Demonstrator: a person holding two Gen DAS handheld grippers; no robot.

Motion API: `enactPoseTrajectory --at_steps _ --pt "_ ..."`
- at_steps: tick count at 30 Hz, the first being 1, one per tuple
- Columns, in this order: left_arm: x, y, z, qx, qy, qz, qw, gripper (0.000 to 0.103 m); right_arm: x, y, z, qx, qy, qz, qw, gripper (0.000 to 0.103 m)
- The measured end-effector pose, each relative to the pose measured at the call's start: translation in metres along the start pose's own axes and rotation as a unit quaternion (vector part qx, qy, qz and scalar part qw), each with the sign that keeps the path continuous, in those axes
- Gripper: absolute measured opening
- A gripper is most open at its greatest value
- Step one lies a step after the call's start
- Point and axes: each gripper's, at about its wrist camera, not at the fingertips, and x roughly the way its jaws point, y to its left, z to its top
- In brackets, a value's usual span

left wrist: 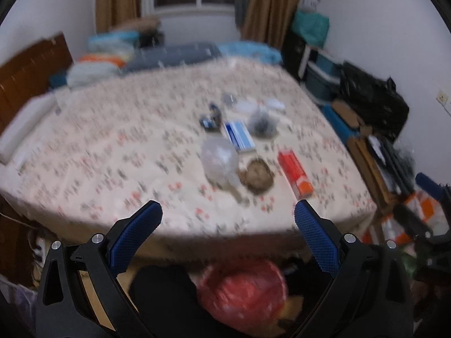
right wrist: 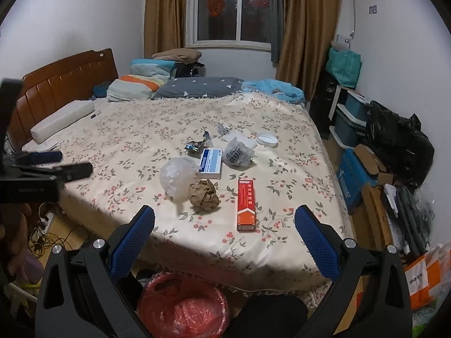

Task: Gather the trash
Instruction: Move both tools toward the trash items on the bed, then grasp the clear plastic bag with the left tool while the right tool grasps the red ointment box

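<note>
Two boxes (right wrist: 246, 204), three bags (right wrist: 176, 176)

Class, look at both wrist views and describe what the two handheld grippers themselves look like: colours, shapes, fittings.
Both match. The left gripper and right gripper each have two broad fingers faced with blue, diamond-textured pads, set on angular matte black frames with triangular cut-outs and round silver bolt heads. No cables or sleeves show on them.

Black frames, blue textured jaws, silver screws.
</note>
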Motion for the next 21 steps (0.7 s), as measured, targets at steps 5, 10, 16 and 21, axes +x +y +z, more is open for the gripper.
enactPoseTrajectory --at_steps 5,10,16,21 --pt "0.023 0.003 0.004 0.005 0.014 -0.006 0.9999 0.097 0.019 -0.011 -0.005 0.010 0.023 0.005 1.000 0.098" --pt "0.053 -0.001 0.019 0.013 0.017 0.021 0.9995 0.097 0.045 -0.019 -0.009 0.015 0.031 0.007 0.999 0.098" --pt "0.106 -0.006 0.041 0.028 0.032 0.037 0.9984 0.097 0.084 -0.029 -0.010 0.020 0.041 -0.006 0.999 0.098" --pt "0.156 -0.010 0.059 0.031 0.047 0.035 0.9978 0.097 0.118 -0.037 -0.009 0.026 0.056 -0.012 0.998 0.098"
